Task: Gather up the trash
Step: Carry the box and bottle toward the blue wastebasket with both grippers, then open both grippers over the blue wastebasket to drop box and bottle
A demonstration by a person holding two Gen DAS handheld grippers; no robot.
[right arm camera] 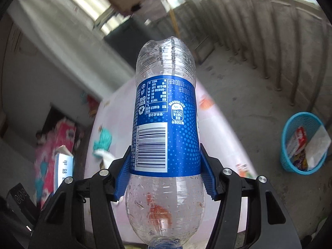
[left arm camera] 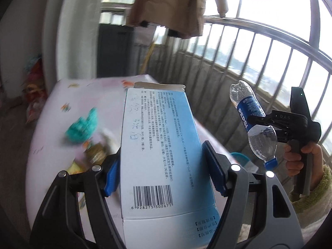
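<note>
My left gripper (left arm camera: 164, 166) is shut on a blue and white cardboard box (left arm camera: 159, 145) and holds it above the table (left arm camera: 51, 145). My right gripper (right arm camera: 165, 174) is shut on an empty Pepsi bottle (right arm camera: 166, 124), cap end down, base pointing away. In the left wrist view the bottle (left arm camera: 252, 120) and right gripper (left arm camera: 255, 122) hang in the air to the right of the box. The box also shows at the lower left of the right wrist view (right arm camera: 63, 168). A blue trash basket (right arm camera: 303, 145) with wrappers inside stands on the floor to the right of the table.
The table's pale pink cloth (right arm camera: 217, 134) carries a teal crumpled item (left arm camera: 83, 128), small wrappers (left arm camera: 95, 155) and scraps. A metal railing (left arm camera: 269, 47) and concrete wall run behind. A coat (left arm camera: 172, 6) hangs overhead. A dark cabinet (left arm camera: 114, 49) stands at the back.
</note>
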